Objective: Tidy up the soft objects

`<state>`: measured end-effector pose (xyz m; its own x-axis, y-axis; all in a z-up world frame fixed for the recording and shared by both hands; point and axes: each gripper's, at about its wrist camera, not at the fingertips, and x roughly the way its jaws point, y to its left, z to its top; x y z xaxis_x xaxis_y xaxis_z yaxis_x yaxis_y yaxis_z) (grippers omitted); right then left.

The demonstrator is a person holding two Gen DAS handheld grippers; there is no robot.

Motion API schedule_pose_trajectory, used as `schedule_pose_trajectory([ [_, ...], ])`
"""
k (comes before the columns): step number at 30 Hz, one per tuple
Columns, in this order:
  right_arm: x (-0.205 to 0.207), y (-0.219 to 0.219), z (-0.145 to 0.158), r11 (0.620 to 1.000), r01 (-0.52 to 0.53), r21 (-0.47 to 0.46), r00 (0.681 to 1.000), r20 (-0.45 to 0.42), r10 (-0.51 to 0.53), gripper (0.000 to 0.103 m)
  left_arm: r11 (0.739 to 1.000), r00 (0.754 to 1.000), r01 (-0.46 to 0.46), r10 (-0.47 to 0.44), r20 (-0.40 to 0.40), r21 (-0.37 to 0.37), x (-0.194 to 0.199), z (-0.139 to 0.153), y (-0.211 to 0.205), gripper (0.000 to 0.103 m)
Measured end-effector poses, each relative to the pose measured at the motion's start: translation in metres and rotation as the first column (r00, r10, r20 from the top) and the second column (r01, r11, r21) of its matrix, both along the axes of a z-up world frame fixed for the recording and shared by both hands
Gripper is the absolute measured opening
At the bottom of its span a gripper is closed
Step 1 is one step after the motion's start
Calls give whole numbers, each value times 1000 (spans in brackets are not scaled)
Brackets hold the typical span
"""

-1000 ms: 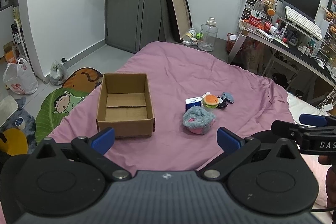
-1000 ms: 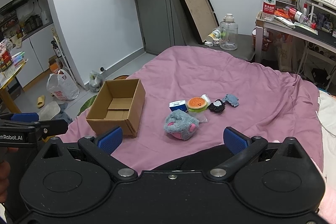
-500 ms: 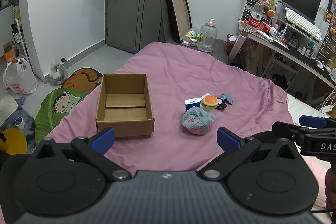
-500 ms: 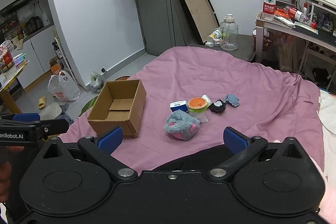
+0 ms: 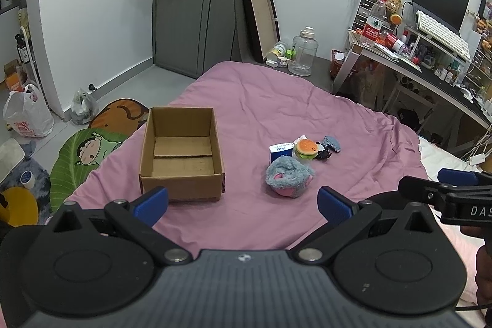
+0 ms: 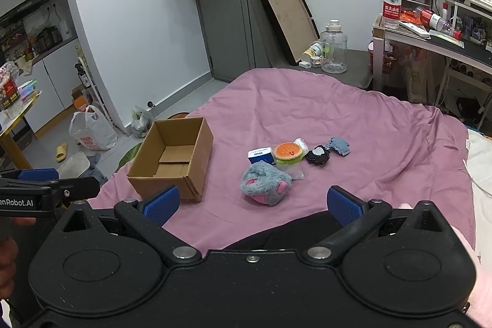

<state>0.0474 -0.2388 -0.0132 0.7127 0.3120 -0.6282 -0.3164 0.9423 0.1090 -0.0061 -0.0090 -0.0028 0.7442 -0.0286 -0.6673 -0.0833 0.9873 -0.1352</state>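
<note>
nothing is picked up yet: both the left gripper (image 5: 243, 203) and the right gripper (image 6: 252, 203) hover with jaws apart and empty, so i think the next move is to reach the grey plush toy (image 6: 266, 182) for the empty cardboard box (image 6: 196, 166).

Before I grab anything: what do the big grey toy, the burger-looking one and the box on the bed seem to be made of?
Grey plush toy: shaggy fleece with pink patches, matte; looks soft. Burger toy: smoother orange top on a green layer, probably plush or foam; can't tell which. Cardboard box: plain brown corrugated board, matte, flap seams showing inside; looks rigid.
</note>
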Motion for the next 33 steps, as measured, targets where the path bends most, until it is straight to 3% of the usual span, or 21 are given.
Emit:
schedule_pose_trajectory([
  [24,20,4,-10,1000,4,-17,1000,-7,-4,103,999,999,22,-22,-28,-25,24,-15,-1,102],
  [33,49,0,-30,1000,30,-7,997,-70,-31,103,999,997,4,-7,-73,-42,54,-31,4,102],
])
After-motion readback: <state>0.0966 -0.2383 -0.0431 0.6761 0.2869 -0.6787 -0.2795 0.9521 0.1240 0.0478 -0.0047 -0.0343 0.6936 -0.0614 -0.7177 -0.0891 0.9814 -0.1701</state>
